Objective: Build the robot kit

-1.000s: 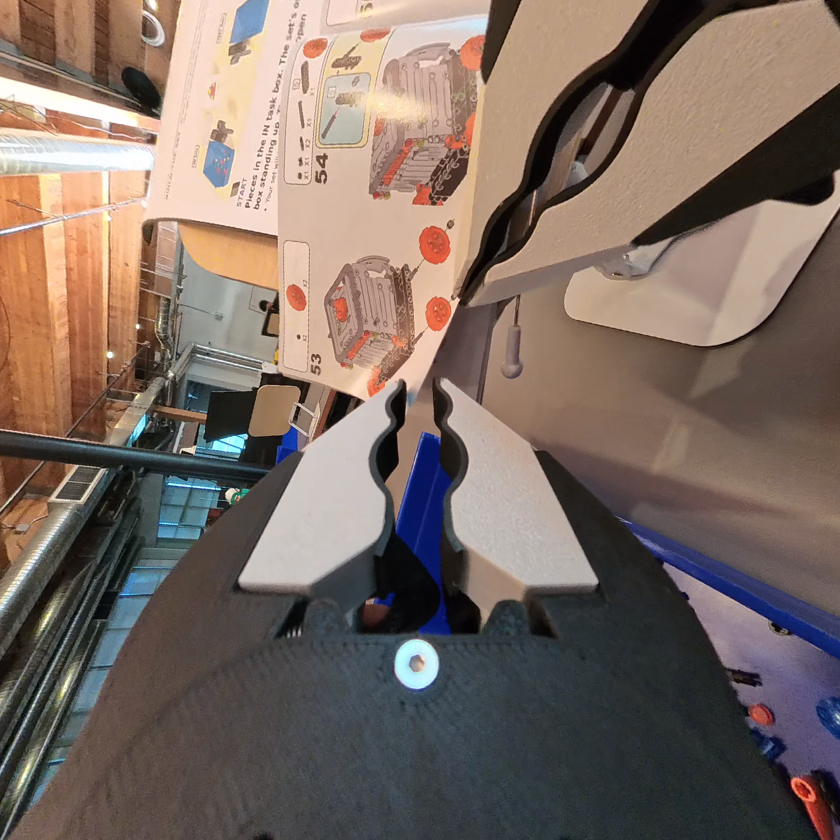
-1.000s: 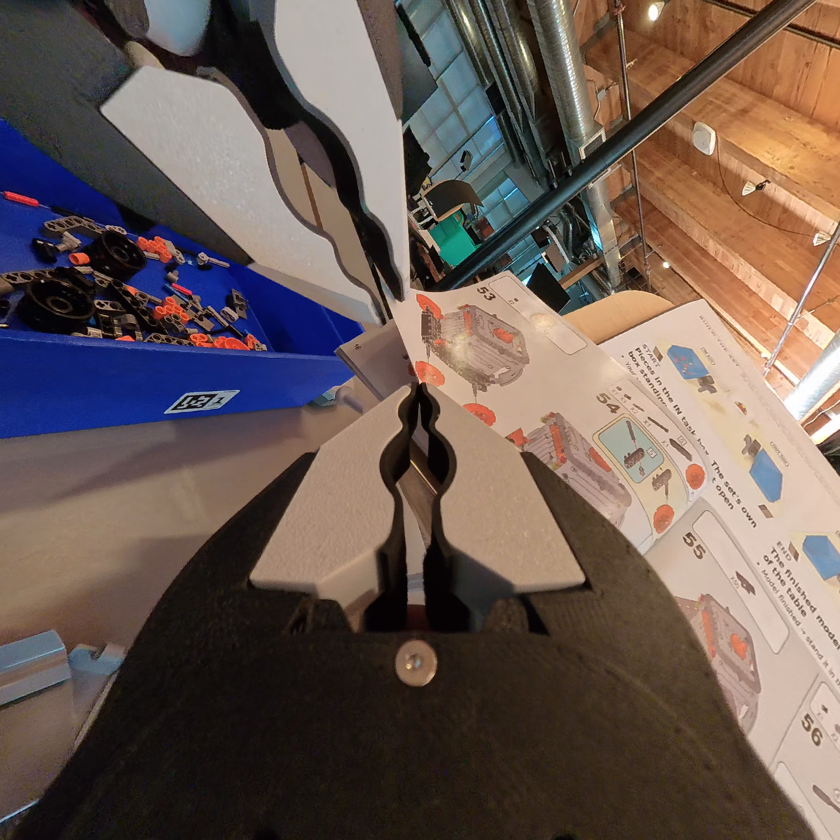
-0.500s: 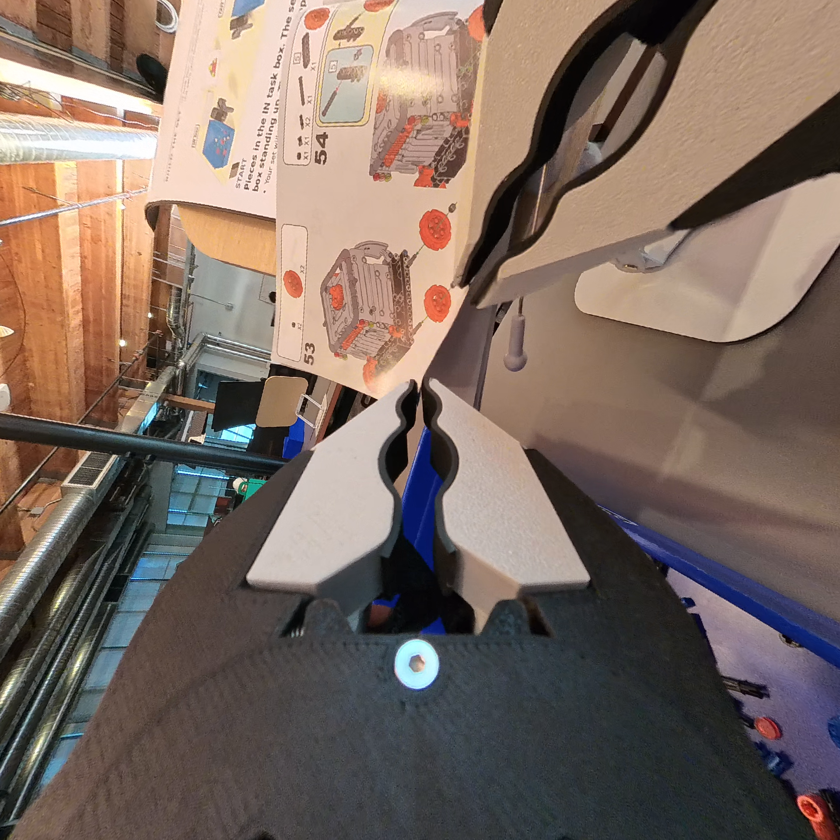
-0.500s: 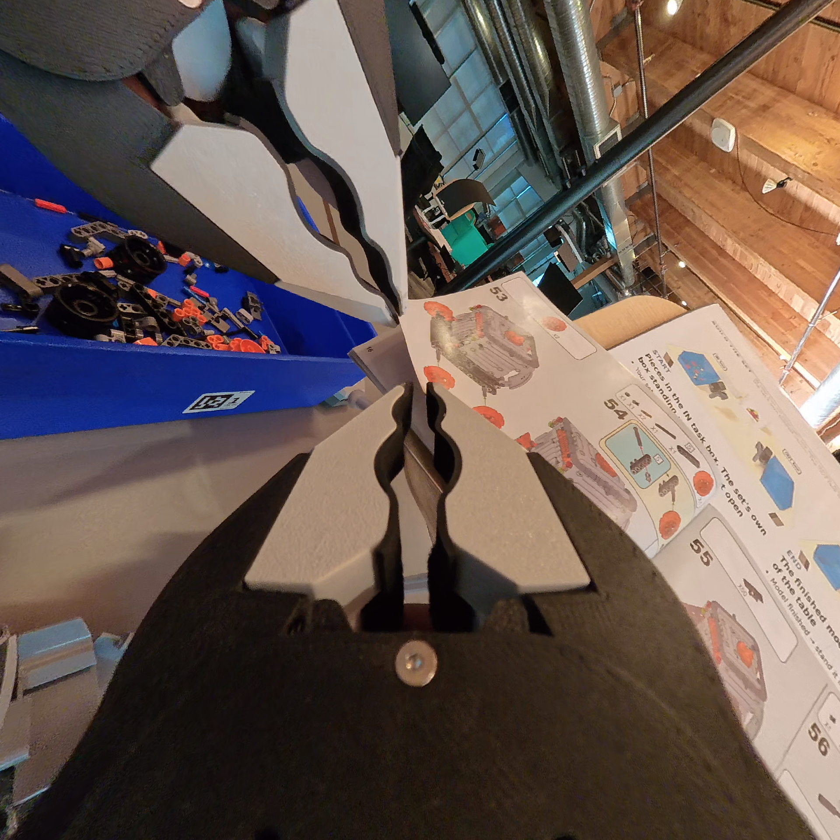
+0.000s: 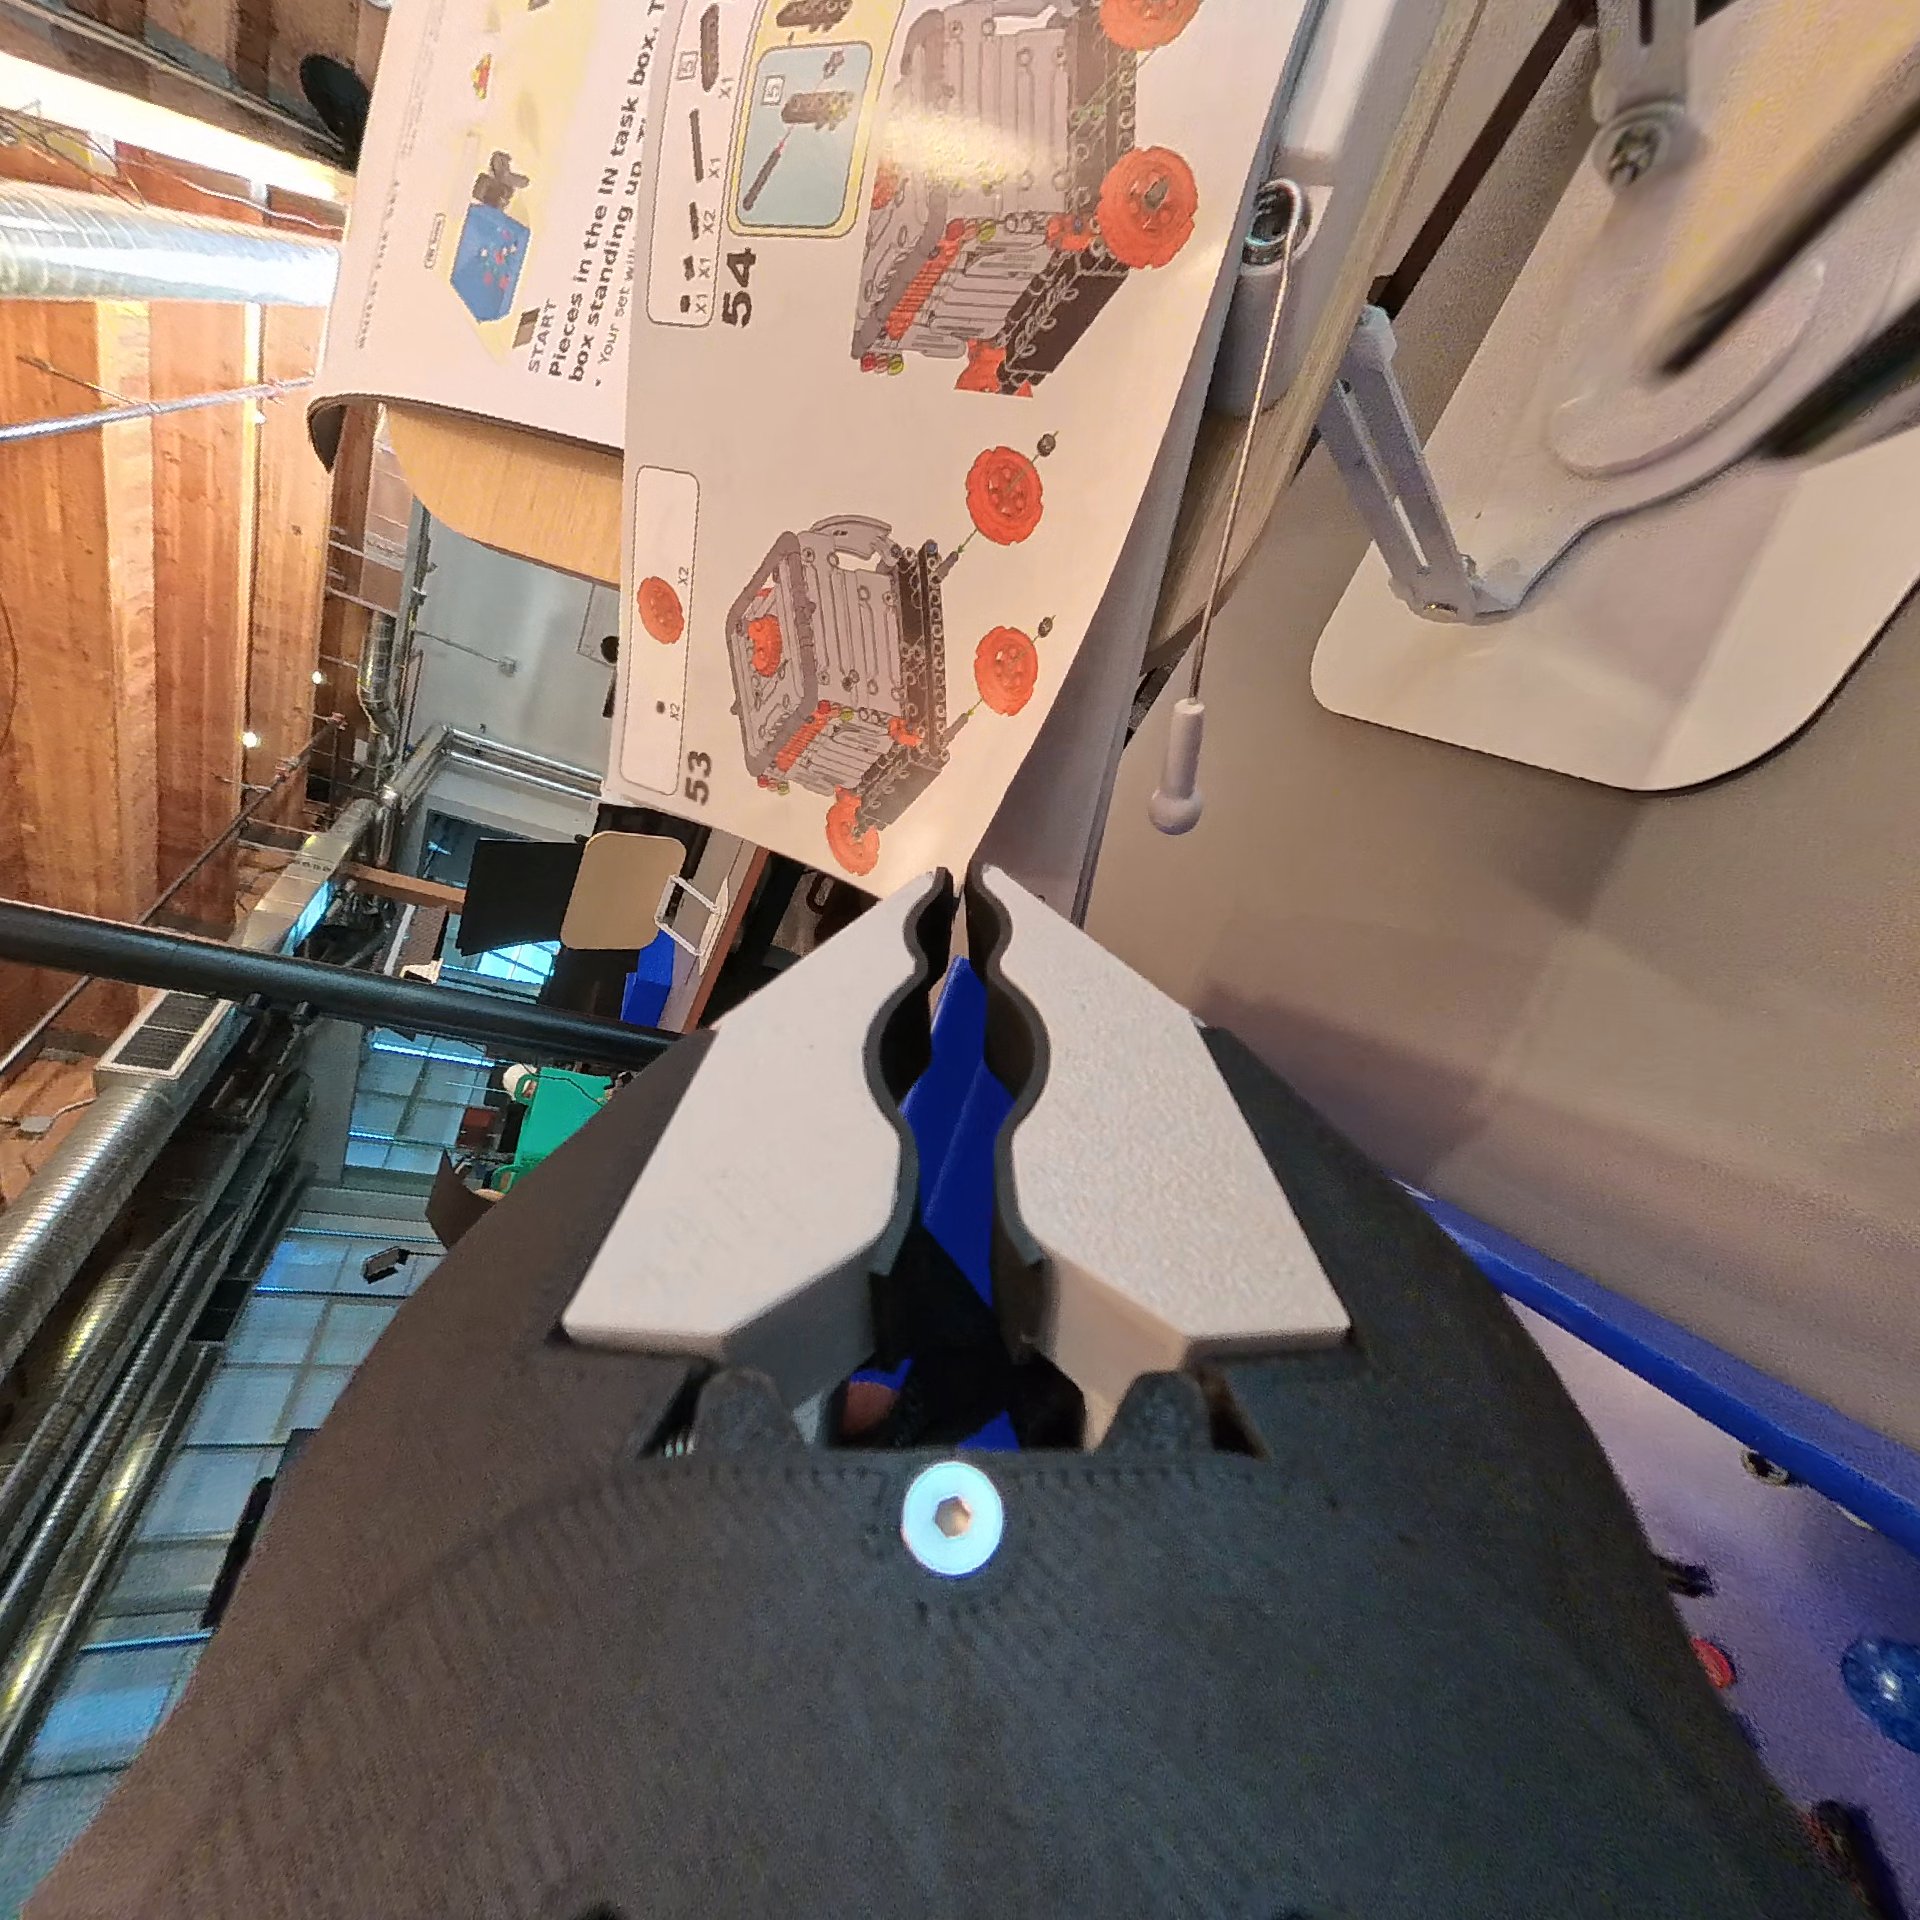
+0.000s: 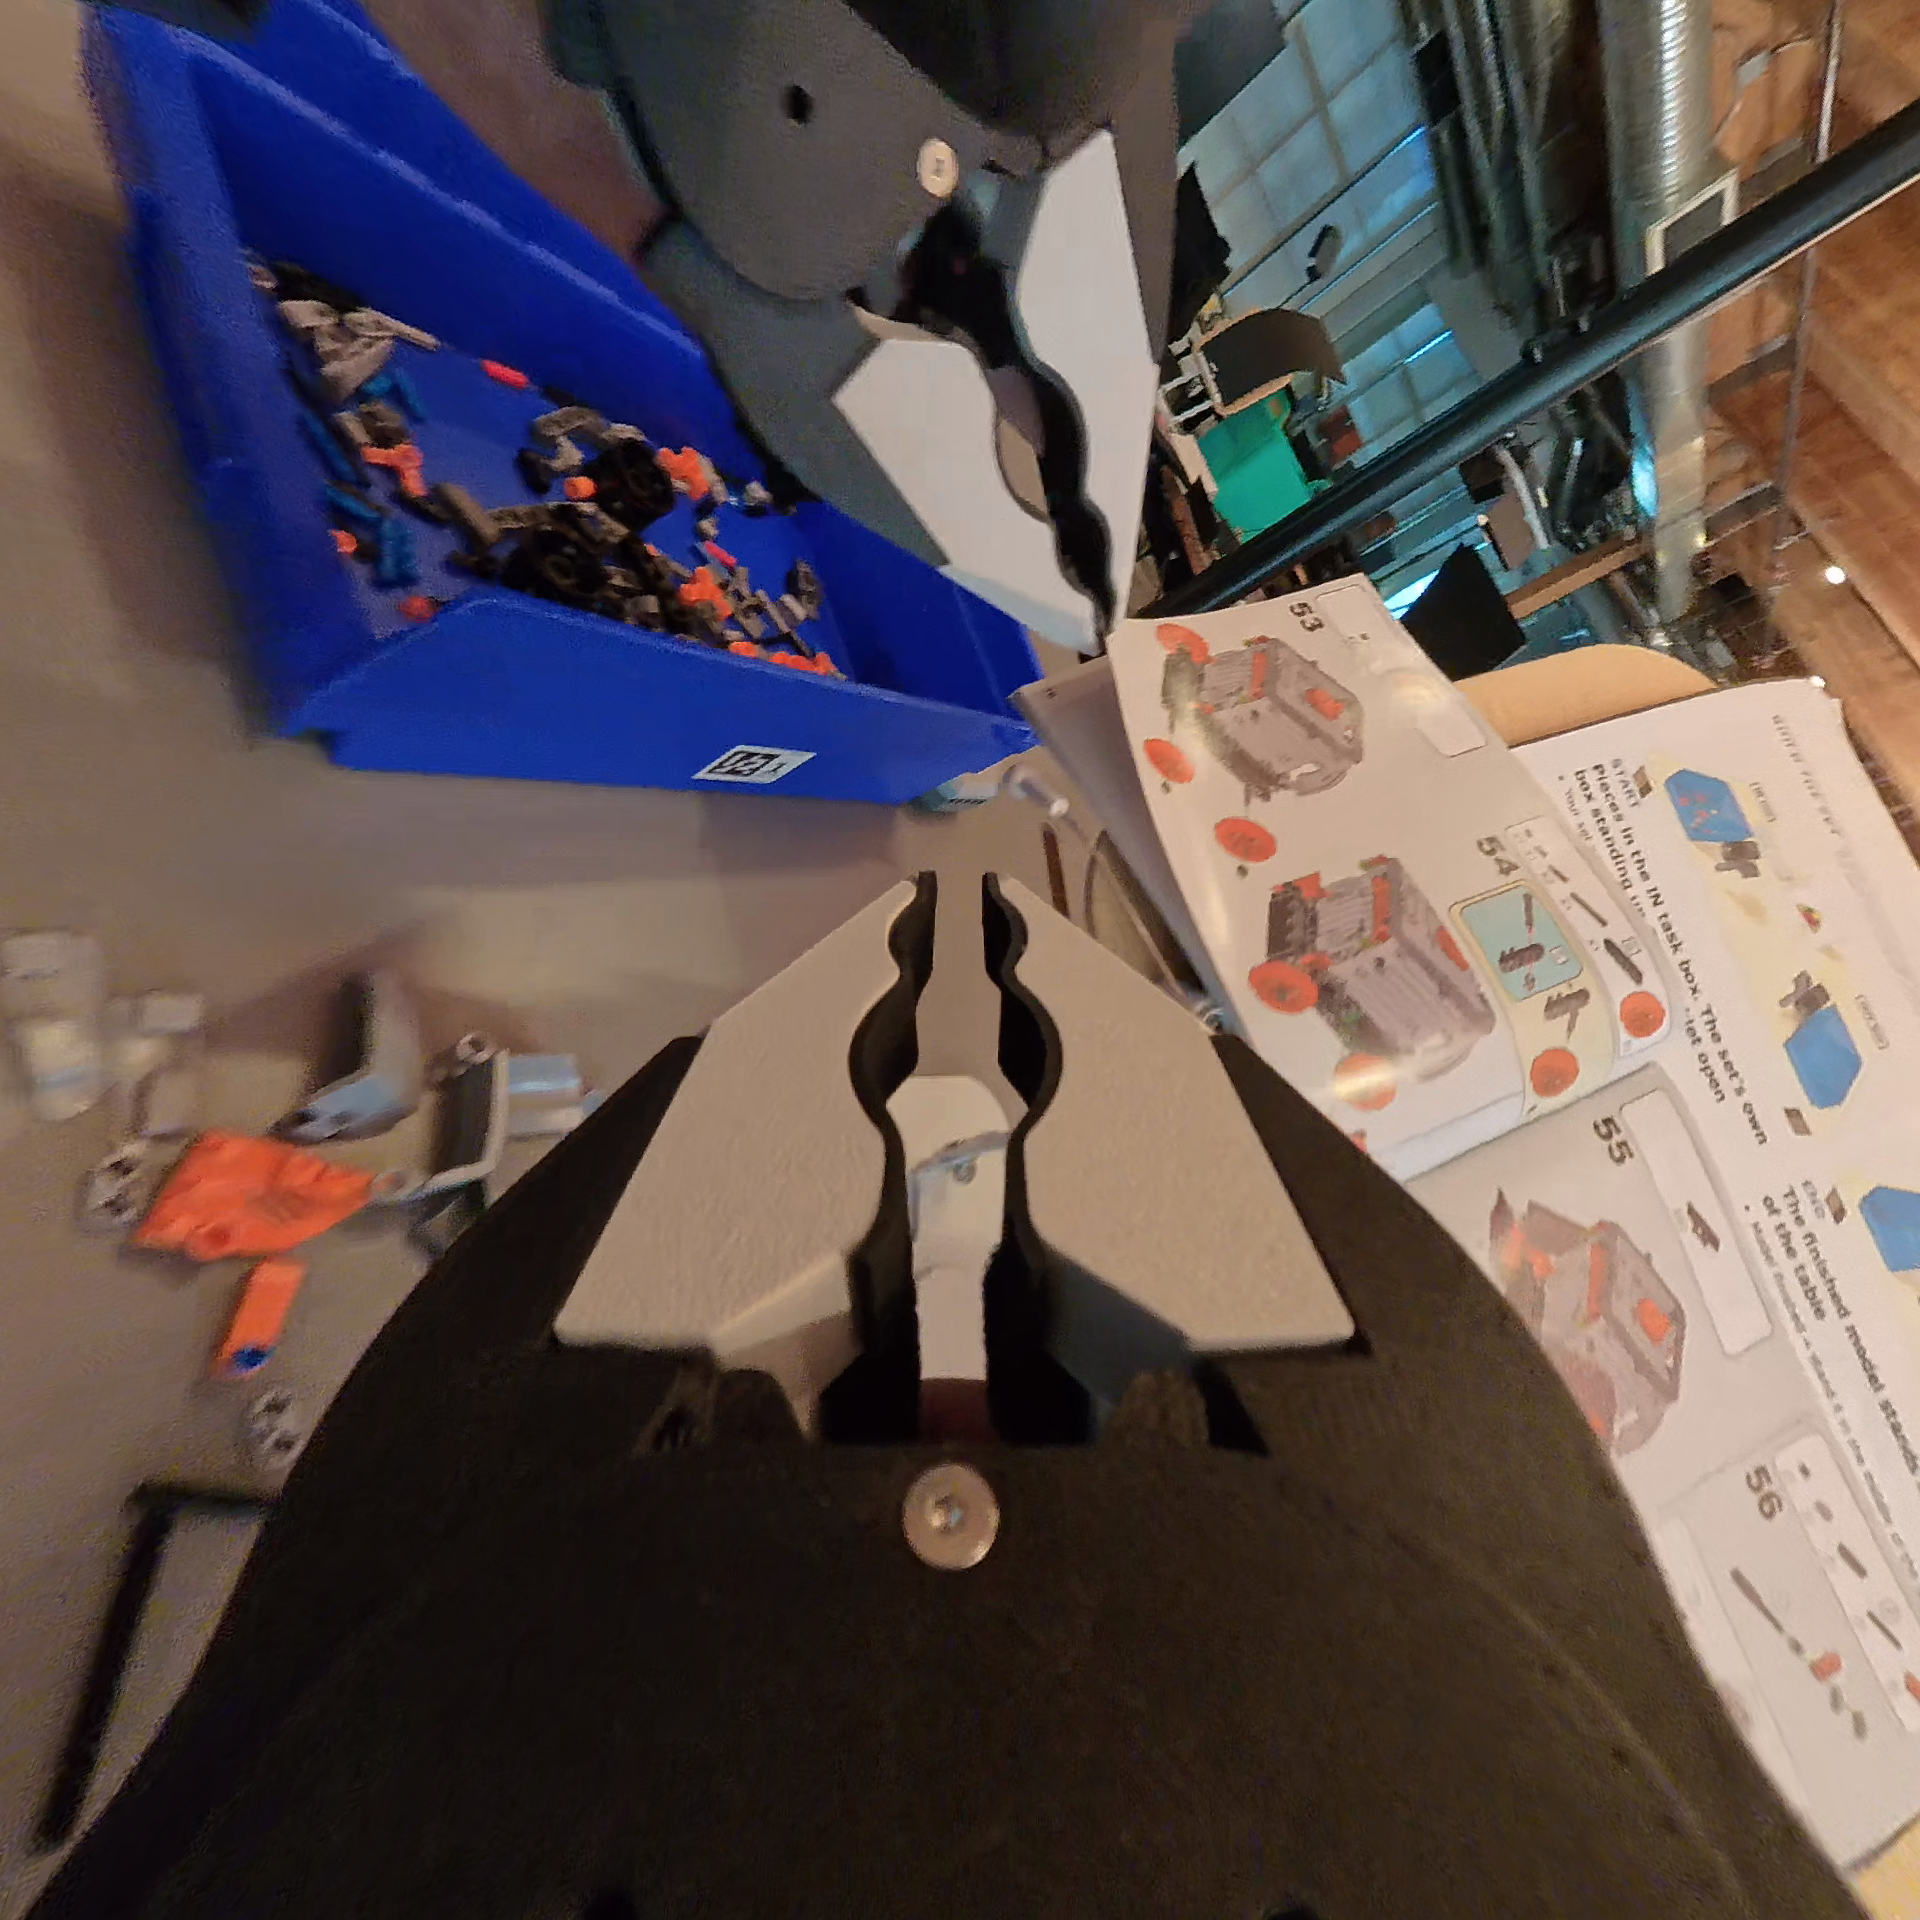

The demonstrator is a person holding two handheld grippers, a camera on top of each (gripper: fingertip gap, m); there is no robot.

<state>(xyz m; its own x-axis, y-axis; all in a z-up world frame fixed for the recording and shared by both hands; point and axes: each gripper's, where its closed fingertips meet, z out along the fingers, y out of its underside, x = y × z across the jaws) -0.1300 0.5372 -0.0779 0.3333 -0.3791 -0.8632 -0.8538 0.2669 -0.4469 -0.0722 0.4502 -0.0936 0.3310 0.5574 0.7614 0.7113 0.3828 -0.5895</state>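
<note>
left gripper (image 5: 958,885) pinching instruction page (image 5: 883,436) corner

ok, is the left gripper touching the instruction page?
Touching. The right wrist view shows the left gripper with jaws shut on the top corner of the instruction page.

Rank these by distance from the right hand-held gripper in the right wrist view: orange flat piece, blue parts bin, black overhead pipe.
From the right hand-held gripper:
1. Orange flat piece, low left on the table.
2. Blue parts bin, upper left.
3. Black overhead pipe, far background, upper right.
</note>
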